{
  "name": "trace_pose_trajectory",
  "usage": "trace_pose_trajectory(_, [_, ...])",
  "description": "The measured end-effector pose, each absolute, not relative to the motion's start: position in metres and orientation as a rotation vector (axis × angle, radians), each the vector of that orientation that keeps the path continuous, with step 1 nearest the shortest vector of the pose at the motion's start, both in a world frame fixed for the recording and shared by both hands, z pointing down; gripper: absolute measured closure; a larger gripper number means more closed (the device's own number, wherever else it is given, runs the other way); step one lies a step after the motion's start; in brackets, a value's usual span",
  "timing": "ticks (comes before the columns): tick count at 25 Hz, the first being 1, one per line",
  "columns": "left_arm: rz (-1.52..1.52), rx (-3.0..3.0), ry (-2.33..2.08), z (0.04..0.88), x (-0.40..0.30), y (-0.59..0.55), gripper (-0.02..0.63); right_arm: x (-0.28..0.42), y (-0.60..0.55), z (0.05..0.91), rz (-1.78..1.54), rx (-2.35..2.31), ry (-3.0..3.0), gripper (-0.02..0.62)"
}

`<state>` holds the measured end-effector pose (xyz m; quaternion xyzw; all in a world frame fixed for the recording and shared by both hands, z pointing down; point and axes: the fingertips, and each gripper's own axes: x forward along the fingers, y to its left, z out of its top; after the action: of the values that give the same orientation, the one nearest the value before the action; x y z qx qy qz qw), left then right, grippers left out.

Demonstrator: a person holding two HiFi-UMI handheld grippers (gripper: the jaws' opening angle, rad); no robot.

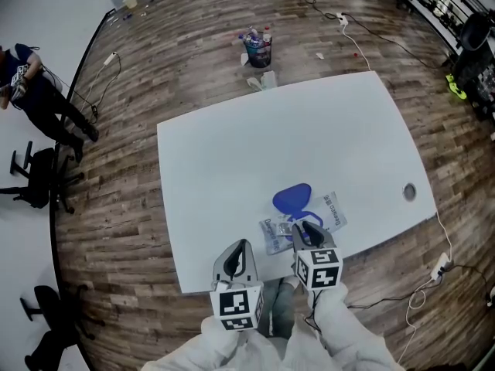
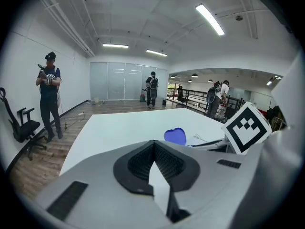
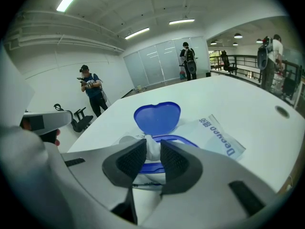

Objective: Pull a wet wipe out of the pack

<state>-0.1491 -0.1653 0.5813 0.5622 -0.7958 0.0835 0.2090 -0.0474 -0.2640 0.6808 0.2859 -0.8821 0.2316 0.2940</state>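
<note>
Right gripper [image 3: 152, 144]: jaws closed onto the white tuft of wet wipe [image 3: 152, 150], the pads touching it on both sides, as far as the right gripper view shows. The tuft stands up out of the pack's opening, just below the blue lid [image 3: 157, 118], which is flipped back and open.

Pack [image 3: 220, 138]: flat, soft film pouch lying near the front edge of the white worktop [image 3: 238, 97], nothing holding it down.

Left gripper [image 2: 153, 143]: jaws together and empty, hovering beside the right one, clear of the pack.

Handling, as judged:
- The wipe is thin, limp and damp, so it will stretch and could tear if pinched only at the tip; grip low on the tuft, close to the opening.
- The pouch looks light and may lift or slide with the pull.
- Pressing the left gripper on the pack's printed end should steady it.
</note>
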Motion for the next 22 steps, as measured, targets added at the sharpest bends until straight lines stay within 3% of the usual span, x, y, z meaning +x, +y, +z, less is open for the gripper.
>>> trace_pose_trajectory(22, [0.221,1.562,-2.217,0.5802,-0.1491,-0.1569,0.606,-0.0444,-0.2640,0.6773,0.661,0.819,-2.363,0.580])
